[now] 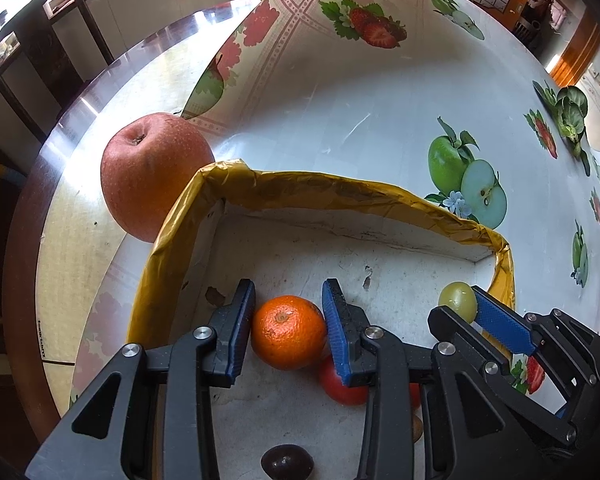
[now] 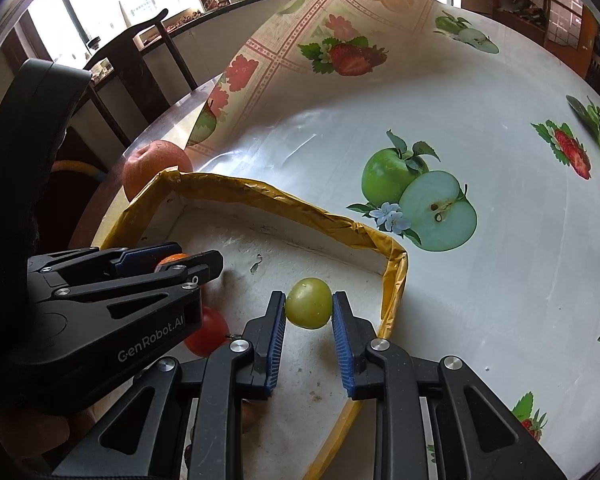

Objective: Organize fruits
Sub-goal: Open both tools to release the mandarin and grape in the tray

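A shallow white box with a yellow taped rim [image 1: 340,188] [image 2: 284,200] sits on the table. My left gripper [image 1: 288,320] is shut on an orange mandarin [image 1: 288,332] inside the box; it also shows in the right wrist view [image 2: 172,260]. My right gripper [image 2: 309,312] is shut on a green grape [image 2: 309,303] over the box's right part; the grape shows in the left wrist view [image 1: 456,300]. A red tomato [image 1: 340,384] [image 2: 206,332] and a dark round fruit [image 1: 286,462] lie in the box. A large red apple [image 1: 152,172] [image 2: 152,164] stands outside its far left corner.
The round table carries a fruit-print plastic cloth [image 1: 380,100] [image 2: 480,140], folded up at the far side. Leafy greens [image 1: 572,116] lie at the far right. A dark wooden chair [image 2: 140,60] stands beyond the table edge, with a counter of bottles behind it.
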`<state>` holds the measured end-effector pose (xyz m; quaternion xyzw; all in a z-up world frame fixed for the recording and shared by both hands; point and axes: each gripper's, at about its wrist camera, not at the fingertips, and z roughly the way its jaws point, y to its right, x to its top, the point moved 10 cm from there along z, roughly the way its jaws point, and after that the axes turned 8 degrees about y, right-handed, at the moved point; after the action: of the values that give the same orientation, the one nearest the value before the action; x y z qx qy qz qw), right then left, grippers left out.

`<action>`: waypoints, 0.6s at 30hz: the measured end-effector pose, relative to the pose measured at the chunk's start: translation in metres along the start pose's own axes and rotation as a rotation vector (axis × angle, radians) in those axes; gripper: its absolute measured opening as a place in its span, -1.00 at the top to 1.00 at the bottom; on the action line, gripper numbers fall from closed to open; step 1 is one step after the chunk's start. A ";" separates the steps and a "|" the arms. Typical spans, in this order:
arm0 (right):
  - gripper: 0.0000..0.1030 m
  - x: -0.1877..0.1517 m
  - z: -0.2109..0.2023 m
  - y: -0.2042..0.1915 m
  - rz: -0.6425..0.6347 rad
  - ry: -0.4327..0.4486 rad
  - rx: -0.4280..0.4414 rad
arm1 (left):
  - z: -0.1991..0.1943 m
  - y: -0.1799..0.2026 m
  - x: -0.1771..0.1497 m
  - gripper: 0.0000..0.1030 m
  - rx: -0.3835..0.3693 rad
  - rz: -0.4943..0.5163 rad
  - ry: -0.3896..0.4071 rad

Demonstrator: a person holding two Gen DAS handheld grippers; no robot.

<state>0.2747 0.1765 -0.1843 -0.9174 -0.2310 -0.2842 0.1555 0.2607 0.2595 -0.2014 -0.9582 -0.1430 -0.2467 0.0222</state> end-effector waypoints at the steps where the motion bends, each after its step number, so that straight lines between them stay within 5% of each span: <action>1: 0.53 0.000 0.000 0.000 -0.003 0.000 -0.001 | 0.000 0.000 0.000 0.33 0.003 0.000 0.000; 3: 0.52 0.000 0.000 0.000 -0.005 -0.002 -0.002 | 0.000 -0.003 -0.001 0.07 0.018 -0.002 -0.001; 8: 0.39 -0.001 0.000 -0.003 -0.007 -0.005 0.016 | -0.004 -0.007 0.000 -0.14 0.021 -0.013 0.007; 18: 0.29 -0.003 -0.012 -0.006 -0.016 0.008 0.019 | -0.024 -0.018 -0.002 -0.15 0.012 -0.031 0.031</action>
<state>0.2637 0.1756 -0.1755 -0.9129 -0.2406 -0.2867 0.1627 0.2423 0.2734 -0.1817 -0.9518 -0.1590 -0.2611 0.0263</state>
